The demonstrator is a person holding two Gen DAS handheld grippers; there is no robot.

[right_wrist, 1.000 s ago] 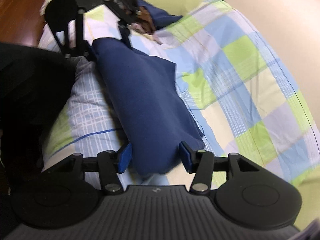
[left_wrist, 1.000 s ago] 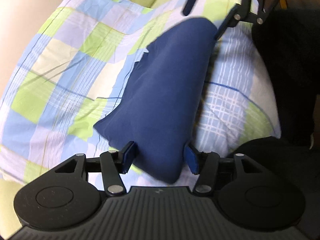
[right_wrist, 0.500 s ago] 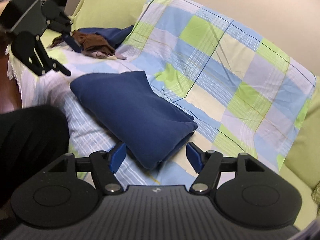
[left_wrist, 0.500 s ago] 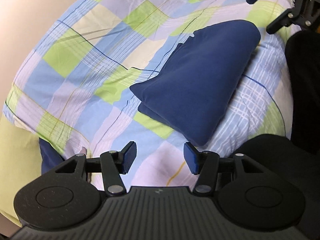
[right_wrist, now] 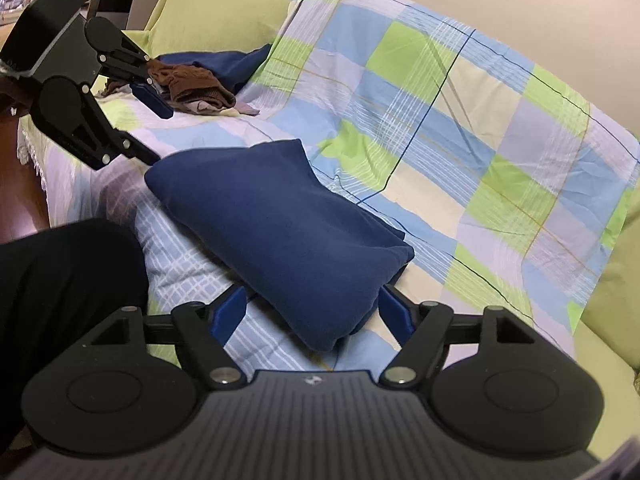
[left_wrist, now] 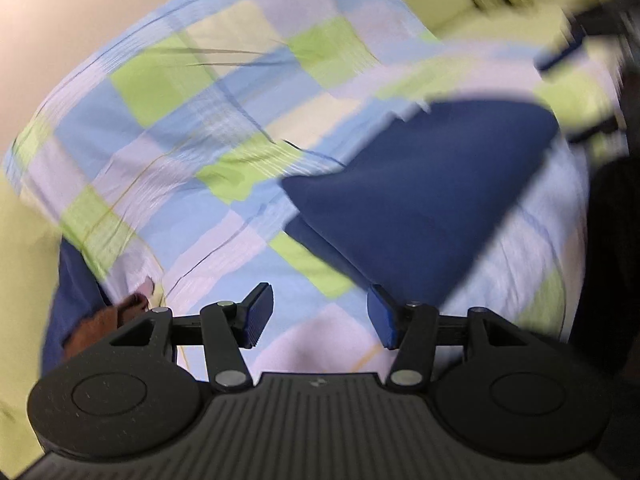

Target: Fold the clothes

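Note:
A folded navy blue garment (right_wrist: 280,236) lies on the checked sheet over the sofa seat; it also shows in the blurred left wrist view (left_wrist: 420,200). My right gripper (right_wrist: 312,314) is open, its fingers either side of the garment's near corner, not gripping it. My left gripper (left_wrist: 318,316) is open and empty, above the sheet left of the garment; it also shows in the right wrist view (right_wrist: 158,132), beyond the garment's far end. A pile of brown and navy clothes (right_wrist: 196,84) lies at the sofa's far end.
The checked blue, green and white sheet (right_wrist: 440,120) covers the green sofa's seat and backrest. A green cushion (right_wrist: 612,280) is at the right. The person's dark-clothed leg (right_wrist: 68,280) is at the near left. Brown cloth (left_wrist: 104,324) shows beside the left gripper.
Both grippers let go of the navy garment and drew back; it now lies folded on the seat. The left gripper swung left toward the clothes pile, and its view is blurred.

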